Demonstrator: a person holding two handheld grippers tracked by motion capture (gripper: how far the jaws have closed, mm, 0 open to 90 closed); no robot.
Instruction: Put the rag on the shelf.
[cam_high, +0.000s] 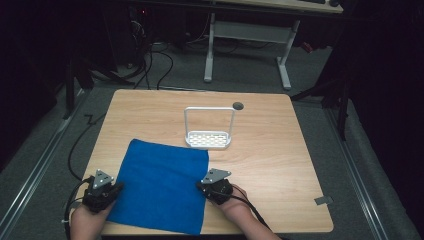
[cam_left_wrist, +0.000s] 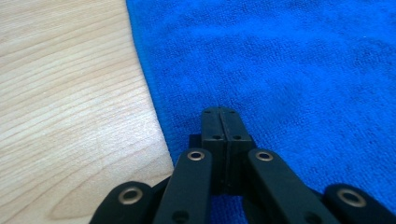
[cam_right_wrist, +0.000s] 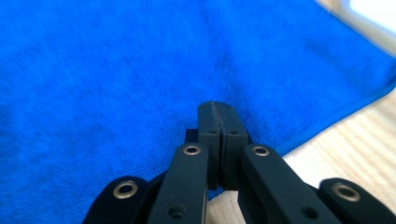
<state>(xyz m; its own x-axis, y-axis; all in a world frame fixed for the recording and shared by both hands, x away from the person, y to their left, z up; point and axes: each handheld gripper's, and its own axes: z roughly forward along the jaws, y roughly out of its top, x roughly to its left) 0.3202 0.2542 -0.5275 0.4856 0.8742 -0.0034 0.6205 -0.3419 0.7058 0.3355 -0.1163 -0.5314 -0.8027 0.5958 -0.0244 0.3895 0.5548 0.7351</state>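
1. The left gripper sits low at the near-left of the table, held in the person's left hand, forearm coming in from the bottom edge. It points inward, at the cloth's left edge.
2. In the left gripper view its jaws stand pressed flat together, tips down on the cloth just inside the hem; whether a fold of fabric is pinched between them I cannot tell.
3. The right gripper mirrors it at the cloth's right edge, in the right hand, also pointing inward and low to the table.
4. In the right gripper view its jaws are likewise closed tight, tips resting on the cloth close to the hem — again no fabric can be made out between the pads.
5. The cloth — blue, spread flat — lies on the near-left part of the table, its near edge reaching the table's front edge, both grippers at its sides.
6. A white rack with a tall loop handle stands upright near the table's middle, just beyond the cloth's far-right corner and apart from it. Its perforated tray holds nothing that I can see.
7. A dark round hole sits in the tabletop behind the rack.
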